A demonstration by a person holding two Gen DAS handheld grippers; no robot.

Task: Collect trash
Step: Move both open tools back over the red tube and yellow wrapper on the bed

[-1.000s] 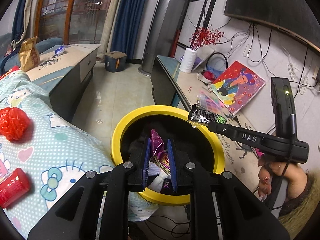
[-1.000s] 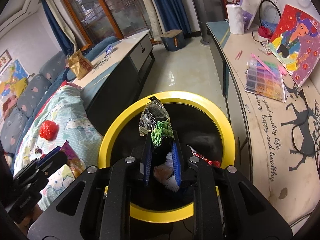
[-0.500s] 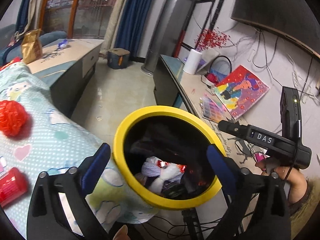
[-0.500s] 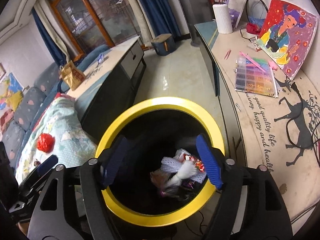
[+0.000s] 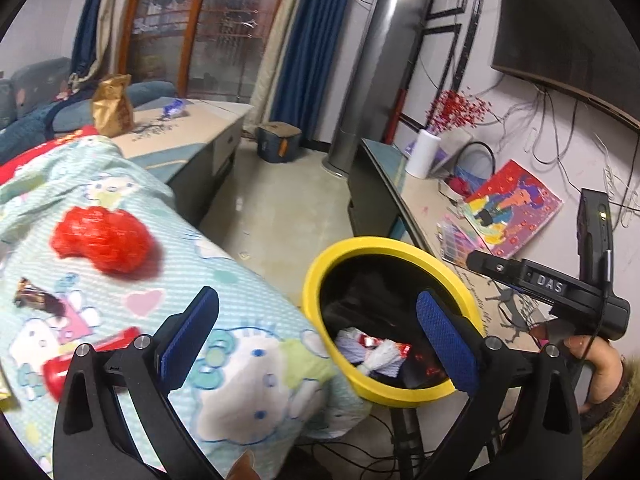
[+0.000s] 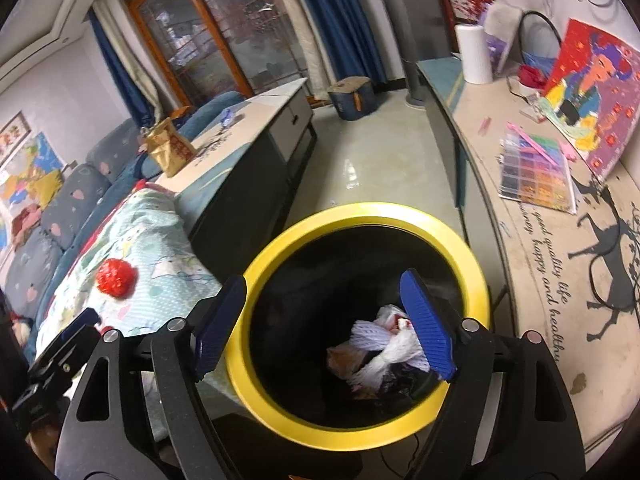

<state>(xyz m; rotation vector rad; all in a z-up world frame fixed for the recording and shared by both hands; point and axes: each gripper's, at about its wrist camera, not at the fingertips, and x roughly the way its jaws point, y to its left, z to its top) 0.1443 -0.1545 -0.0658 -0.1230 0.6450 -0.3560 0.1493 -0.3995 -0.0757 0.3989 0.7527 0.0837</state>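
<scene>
Left wrist view: the left gripper [image 5: 318, 332] stands with its jaws spread wide, having just been opening, and nothing lies between its blue pads [image 5: 188, 338]. It hangs over the edge where the cartoon-print blanket [image 5: 248, 384] meets the yellow-rimmed bin [image 5: 316, 280]. The bin sits just beside the blanket, its rim touching the cloth. Inside the bin lies a heap of trash [image 5: 376, 354]: white crumpled material with red-printed wrappers. On the blanket rest a red crumpled bag [image 5: 102, 240], a dark brown wrapper [image 5: 38, 300] and a red packet [image 5: 68, 364], the last partly hidden behind the left finger. The picture is blurred on this side. To the right, the right gripper [image 5: 480, 262] reaches over the bin's far rim, held by a hand [image 5: 596, 364]; from this angle its jaws cannot be judged. A painting [image 5: 516, 208] leans against the wall on the side counter [image 5: 424, 208].

Right wrist view: the right gripper [image 6: 326, 320] is directly above the bin [image 6: 472, 264], jaws apart and just opened further, with nothing clamped between the pads [image 6: 426, 326]. The trash [image 6: 384, 344] lies at the bottom of the bin, below and clear of the fingers. The red crumpled bag [image 6: 116, 278] rests on the blanket [image 6: 160, 240] to the left, well apart from the bin. A gold paper bag [image 6: 170, 152] stands upright on the low cabinet [image 6: 256, 132] beyond. A bead tray [image 6: 536, 176] lies flat on the counter [image 6: 488, 128].
</scene>
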